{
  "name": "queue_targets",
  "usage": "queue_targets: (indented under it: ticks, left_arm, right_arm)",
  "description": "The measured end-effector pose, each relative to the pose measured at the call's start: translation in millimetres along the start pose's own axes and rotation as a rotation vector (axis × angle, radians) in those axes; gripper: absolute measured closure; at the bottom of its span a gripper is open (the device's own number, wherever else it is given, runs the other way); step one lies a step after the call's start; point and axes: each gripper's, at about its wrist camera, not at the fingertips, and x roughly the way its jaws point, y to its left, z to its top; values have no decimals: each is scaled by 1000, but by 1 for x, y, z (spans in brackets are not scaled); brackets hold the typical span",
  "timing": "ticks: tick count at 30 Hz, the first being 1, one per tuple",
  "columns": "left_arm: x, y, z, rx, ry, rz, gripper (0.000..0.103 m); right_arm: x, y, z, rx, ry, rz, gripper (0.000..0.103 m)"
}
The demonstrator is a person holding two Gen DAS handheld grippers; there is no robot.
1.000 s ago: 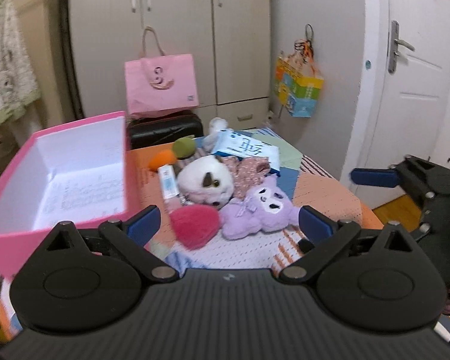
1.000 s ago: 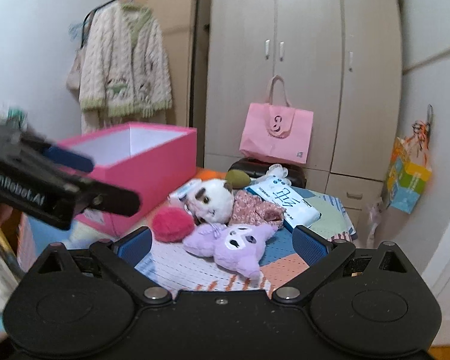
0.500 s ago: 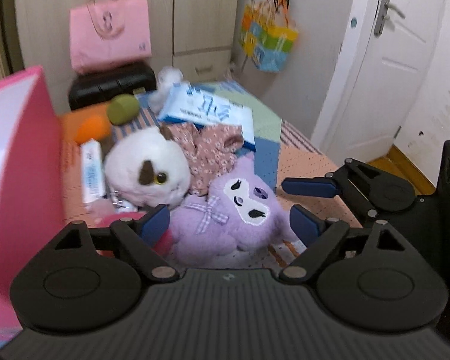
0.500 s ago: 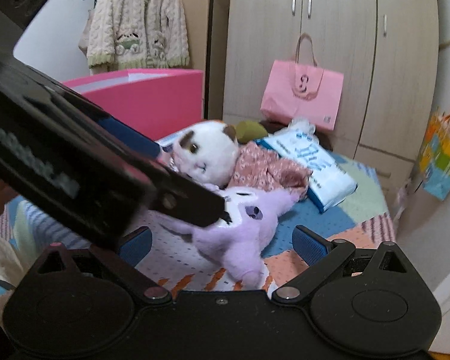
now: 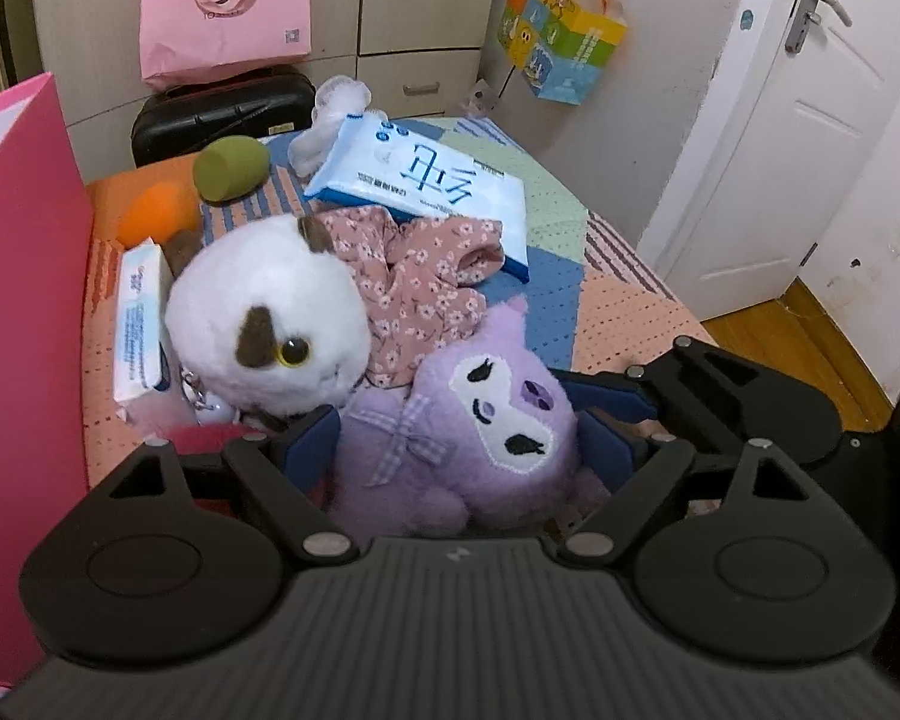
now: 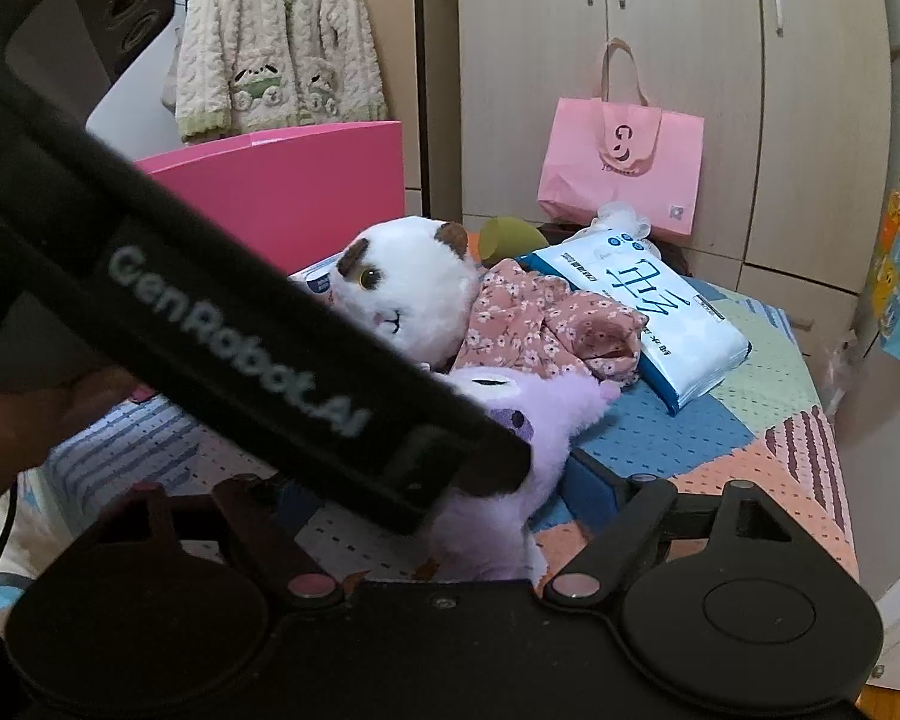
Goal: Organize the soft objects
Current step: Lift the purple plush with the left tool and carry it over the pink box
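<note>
Both grippers converged on a purple plush toy [image 5: 474,420] lying on a patchwork-covered bed [image 5: 624,324], as the job of sorting soft objects reached what looked like its first pick. The left gripper [image 5: 459,450] straddled the toy, its blue jaws spread to either side of the body and apparently not yet pressing in. The right gripper [image 6: 444,498] reached in from the other side; its jaws were also apart, though the left tool's black body crossed that camera's view and hid one of them. The toy sat at the near edge of a heap, just beside a white plush cat [image 5: 264,324] and floral cloth [image 5: 420,276], with a tissue pack [image 5: 426,180] behind. An open pink box [image 5: 24,276] stood at the left, the likely destination. The next move appeared to call for closing on the toy's body and lifting it clear without dragging the cat or the cloth along.
</note>
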Motion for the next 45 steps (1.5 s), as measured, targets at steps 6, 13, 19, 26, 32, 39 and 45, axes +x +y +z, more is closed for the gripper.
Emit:
queue_targets:
  ticks: [6,13,19,26,32,39,45]
  left_arm:
    - [-1,-2,-5,-6,-20,21,17]
    - [-4,-15,-12,29,-26,69,18]
    - [-14,-18,-16,21,-27,50,19]
    - [-37,-22,-16,31,-43,27,19]
    - [-69,-21,-26,23,-91,26,19]
    - [-108,-9,-41,-13,-134,21,18]
    - [-144,12,-58,-64,-189,59,18]
  right_arm:
    - [-7,4,-9,32,-50,-18,25]
    - [-19,0,-11,138,-60,-25,43]
    - [-25,3,-12,154,-59,-29,43]
    - [-44,15,-6,163,-62,-46,43]
    - [-58,24,10,216,-12,-20,43]
    - [-77,51,23,194,8,25,43]
    - [-82,84,37,92,-11,66,42]
